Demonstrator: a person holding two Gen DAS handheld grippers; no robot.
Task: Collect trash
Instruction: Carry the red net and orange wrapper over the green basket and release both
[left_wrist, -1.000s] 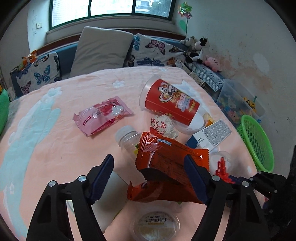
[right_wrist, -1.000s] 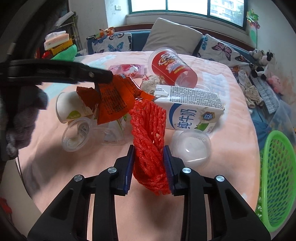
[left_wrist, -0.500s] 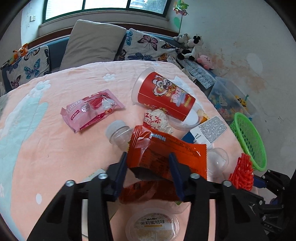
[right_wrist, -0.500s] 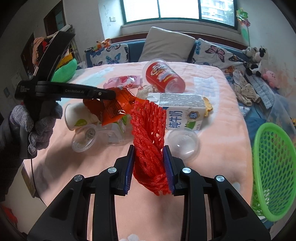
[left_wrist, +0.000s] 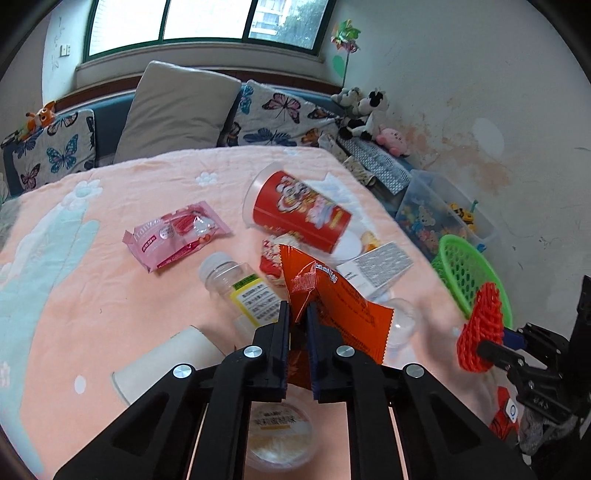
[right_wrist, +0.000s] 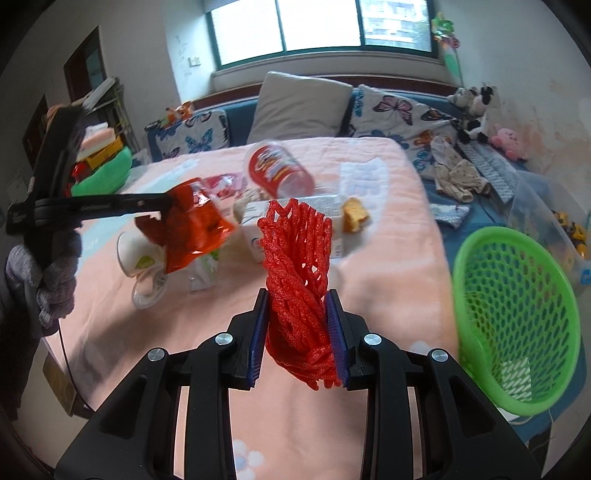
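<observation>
Over the pink blanket (left_wrist: 110, 295), left gripper (left_wrist: 298, 314) has just closed on an orange wrapper (left_wrist: 332, 295); right gripper (right_wrist: 298, 321) clamps red foam netting (right_wrist: 295, 258) near the green basket (right_wrist: 517, 295).

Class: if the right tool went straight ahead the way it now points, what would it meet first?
Probably the milk carton, lying just beyond the red foam net that the right tool grips; depth is uncertain.

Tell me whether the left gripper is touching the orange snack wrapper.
Touching. In the left wrist view the left gripper has just closed on the orange snack wrapper, its pads pinching the foil's edge. The right wrist view shows the wrapper hanging from it.
</observation>
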